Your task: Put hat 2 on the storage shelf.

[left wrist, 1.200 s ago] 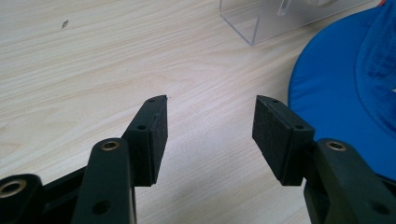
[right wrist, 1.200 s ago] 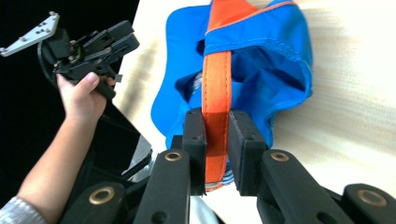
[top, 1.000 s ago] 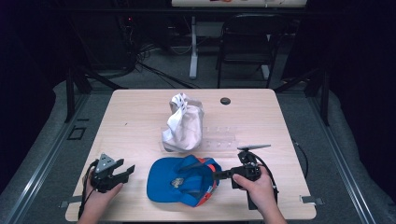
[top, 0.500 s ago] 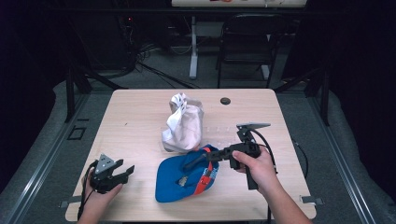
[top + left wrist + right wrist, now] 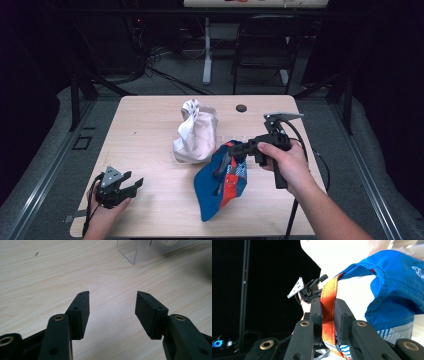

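Note:
A blue cap with an orange strap hangs tilted above the front middle of the table, its lower edge near the wood. My right gripper is raised and pointing left, shut on that strap; in the right gripper view the strap runs pinched between the two black pads, with the blue cap to the right. My left gripper rests at the table's front left, open, with bare wood between its jaws. A white cap sits on a clear stand at mid-table.
A small black round object lies near the wooden table's far edge. A chair and a desk leg stand on the dark floor beyond the table. The right gripper's cable trails off the table's right side.
My right gripper has risen and swung up to the right, lifting the blue cap by its strap from lying flat to hanging tilted. The left gripper has stayed put.

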Tool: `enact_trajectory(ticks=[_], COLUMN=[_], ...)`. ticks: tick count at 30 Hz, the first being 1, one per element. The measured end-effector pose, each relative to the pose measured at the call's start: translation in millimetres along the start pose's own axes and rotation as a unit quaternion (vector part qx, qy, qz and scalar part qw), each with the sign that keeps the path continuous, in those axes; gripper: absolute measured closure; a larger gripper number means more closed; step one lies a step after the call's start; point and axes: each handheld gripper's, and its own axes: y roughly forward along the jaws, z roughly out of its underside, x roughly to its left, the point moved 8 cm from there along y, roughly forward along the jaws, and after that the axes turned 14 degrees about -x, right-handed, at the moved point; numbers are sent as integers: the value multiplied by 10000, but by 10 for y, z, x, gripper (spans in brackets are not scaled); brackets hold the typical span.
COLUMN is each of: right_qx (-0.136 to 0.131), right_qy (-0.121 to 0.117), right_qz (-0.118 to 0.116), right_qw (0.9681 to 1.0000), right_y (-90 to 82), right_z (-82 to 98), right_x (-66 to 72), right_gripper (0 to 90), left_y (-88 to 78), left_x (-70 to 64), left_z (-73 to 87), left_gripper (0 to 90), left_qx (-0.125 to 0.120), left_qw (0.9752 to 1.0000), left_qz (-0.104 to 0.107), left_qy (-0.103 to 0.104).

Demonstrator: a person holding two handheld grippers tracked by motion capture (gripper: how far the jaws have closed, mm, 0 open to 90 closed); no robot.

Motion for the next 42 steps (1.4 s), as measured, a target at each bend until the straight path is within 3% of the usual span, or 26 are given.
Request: enact_trajectory(ticks=[9, 17, 23, 24, 33, 42], right_qx=[-439, -912, -1119, -1179, -1459, -1623], right_qy=[-161, 26, 17, 20, 32, 9], right_qz=[262, 245, 196, 211, 371, 614], right_qw=[9986, 9955, 9935, 9928, 9886, 9848], right_y=[-379, -620, -685, -705, -766, -711], right_z=[-278, -580, -740, -805, -1052, -1309], right_x=[116, 126, 202, 216, 240, 212], right_gripper=[783, 783, 783, 783, 783, 783], left_y=[12, 16, -4, 5, -10, -11], left_x=[19, 37, 63, 68, 99, 112], left_z=[13, 13, 20, 16, 19, 19], left_gripper=[452, 452, 452, 452, 452, 452], left_qx=[1, -14, 58, -25, 22, 3], left_qw=[10000, 10000, 10000, 9999, 9999, 9999], left_qz=[-41, -49, -61, -80, -80, -74], left_qy=[-9, -11, -33, -63, -111, -119])
